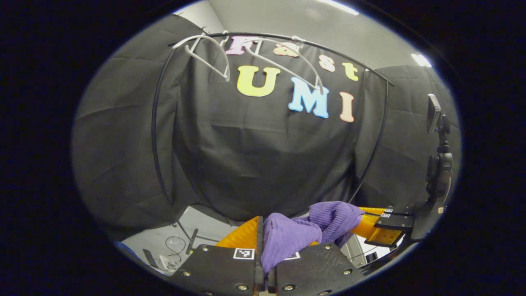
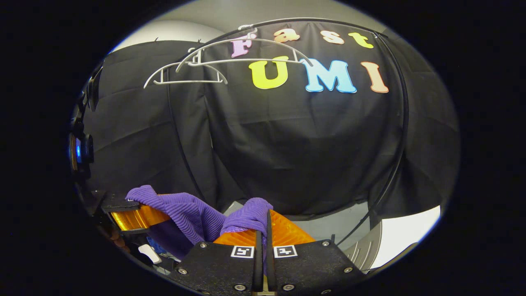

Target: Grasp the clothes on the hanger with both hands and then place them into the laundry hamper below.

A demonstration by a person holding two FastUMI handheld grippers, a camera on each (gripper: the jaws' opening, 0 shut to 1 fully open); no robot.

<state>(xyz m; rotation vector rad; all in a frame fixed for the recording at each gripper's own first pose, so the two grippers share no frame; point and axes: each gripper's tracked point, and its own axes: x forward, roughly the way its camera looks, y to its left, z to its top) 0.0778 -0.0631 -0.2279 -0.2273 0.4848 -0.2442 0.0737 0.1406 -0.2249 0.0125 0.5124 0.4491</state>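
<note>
While both grippers clamp the same garment, the chief risk is a one-sided slip.

Item: purple knit garment, ribbed, soft, bunched into folds. It hangs in the air between the two grippers, well below the rail and off the hangers. The laundry hamper is not identifiable in either view, so how far it lies below cannot be told.

Left gripper: fingers closed together on a fold of the garment, cloth bulging out above the tips. Right gripper: fingers likewise pinched on a fold, only a thin edge of knit between them. In the left gripper view the right gripper sits at lower right with cloth draped over its fingers.

Hazards, judged:
- The right-hand pinch looks shallow; stretchy rib could creep out under the garment's weight.
- Pulling the grippers apart would tension the span and tug a fold free.
- Loose cloth hanging beneath could catch the hamper's rim on lowering.
- Uneven release would leave the garment dangling from one side.

Fixtures: two white hangers, thin, curved, bare, on a slim dark metal rail near its upper left end. Black cloth wall behind, matte, creased.
</note>
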